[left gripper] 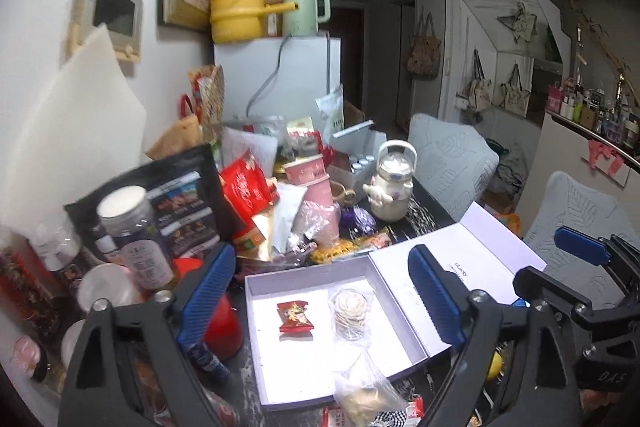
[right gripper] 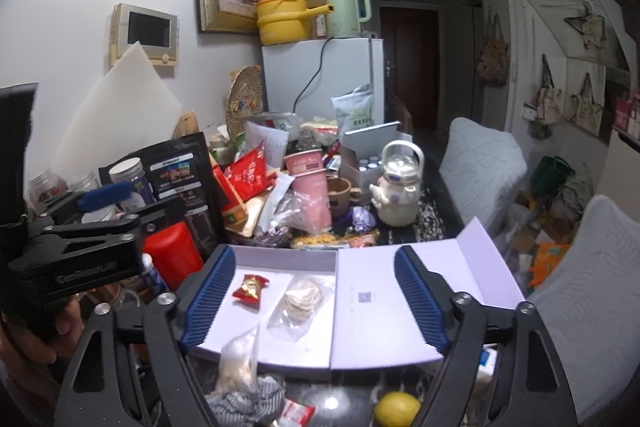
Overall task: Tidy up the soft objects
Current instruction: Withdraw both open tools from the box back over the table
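Observation:
An open white box (left gripper: 256,339) (right gripper: 280,255) lies on the dark table with its lid (right gripper: 400,291) folded flat to the right. Inside lie a red snack packet (left gripper: 295,315) (right gripper: 251,287) and a clear bag of pale round biscuits (left gripper: 351,309) (right gripper: 301,301). A second clear bag of pale pieces (left gripper: 362,393) (right gripper: 237,363) rests over the box's near edge, by a checked cloth (right gripper: 244,401). My left gripper (left gripper: 324,303) is open and empty above the box. My right gripper (right gripper: 316,301) is open and empty over the box and lid.
A heap of snack bags, jars, pink cups (right gripper: 310,183) and a white teapot (right gripper: 398,191) crowds the table behind the box. A red container (right gripper: 172,253) stands left of it. A lemon (right gripper: 396,409) lies at the near edge. Two padded chairs (right gripper: 480,163) stand right.

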